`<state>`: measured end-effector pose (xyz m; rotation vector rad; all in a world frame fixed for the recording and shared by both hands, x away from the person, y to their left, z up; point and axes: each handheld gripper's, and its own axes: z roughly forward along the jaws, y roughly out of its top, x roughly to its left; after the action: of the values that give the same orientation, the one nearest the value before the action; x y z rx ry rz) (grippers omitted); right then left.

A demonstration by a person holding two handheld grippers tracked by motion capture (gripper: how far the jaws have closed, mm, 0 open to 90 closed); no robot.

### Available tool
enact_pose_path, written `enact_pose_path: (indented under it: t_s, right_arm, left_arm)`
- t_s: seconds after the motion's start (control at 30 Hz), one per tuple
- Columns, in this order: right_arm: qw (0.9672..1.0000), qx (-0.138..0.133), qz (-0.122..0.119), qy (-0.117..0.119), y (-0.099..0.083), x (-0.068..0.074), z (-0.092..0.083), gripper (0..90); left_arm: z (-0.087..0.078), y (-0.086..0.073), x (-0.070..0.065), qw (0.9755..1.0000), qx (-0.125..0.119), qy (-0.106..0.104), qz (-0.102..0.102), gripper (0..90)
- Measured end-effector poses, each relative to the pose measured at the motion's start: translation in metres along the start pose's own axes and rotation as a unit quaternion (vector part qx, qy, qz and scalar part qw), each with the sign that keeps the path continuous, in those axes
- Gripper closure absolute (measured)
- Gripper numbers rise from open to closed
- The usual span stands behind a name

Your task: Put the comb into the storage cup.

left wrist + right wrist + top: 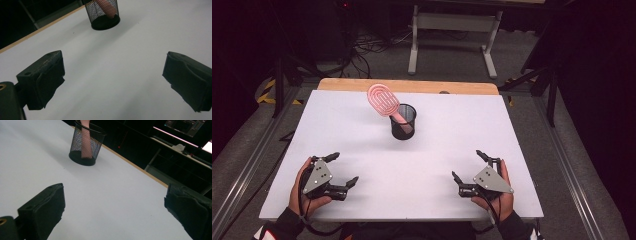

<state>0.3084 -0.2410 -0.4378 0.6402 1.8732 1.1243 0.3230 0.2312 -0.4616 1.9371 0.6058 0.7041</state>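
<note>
**Brush standing in the mesh cup, both tools open and apart from it**

A pink hairbrush (384, 101) stands handle-down in a black mesh pen cup (403, 121), which sits upright on the white surface (362, 130) a little beyond its middle. The brush head leans out over the cup's rim toward 10 o'clock. In the left gripper view the cup (102, 13) lies at about 12 o'clock from the jaws, with the pink handle (108, 7) visible through the mesh; in the right gripper view it (86, 145) lies at about 11 o'clock, the handle (86, 146) again showing inside.

The left tool (343, 170) rests low over the near left part of the surface, held in the person's left hand (304, 192), its jaws spread wide with nothing between them. The right tool (468, 165) sits over the near right part in the right hand (499, 197), jaws likewise spread wide and holding nothing. Seen from the high view, the cup is at roughly 1 o'clock from the left tool and 11 o'clock from the right one, well apart from both.

Bare white surface lies between each tool and the cup; nothing stands in the way. A strip of wooden edge (412, 86) runs along the far side at 12 o'clock. Beyond it, on the floor, stands a white table frame (454, 30), with a tangle of cables (372, 47) to its left.
</note>
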Motion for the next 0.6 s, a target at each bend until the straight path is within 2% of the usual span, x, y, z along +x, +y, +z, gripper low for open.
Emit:
enact_pose_path:
  t_s: [0.6]
  right_arm:
    - [1.0000, 0.002, 0.001, -0.001, -0.0001, -0.0002, 0.0012, 3.7]
  left_arm:
    - [0.0020, 0.0001, -0.0003, 1.0000, 0.004, -0.005, 0.000, 4.9]
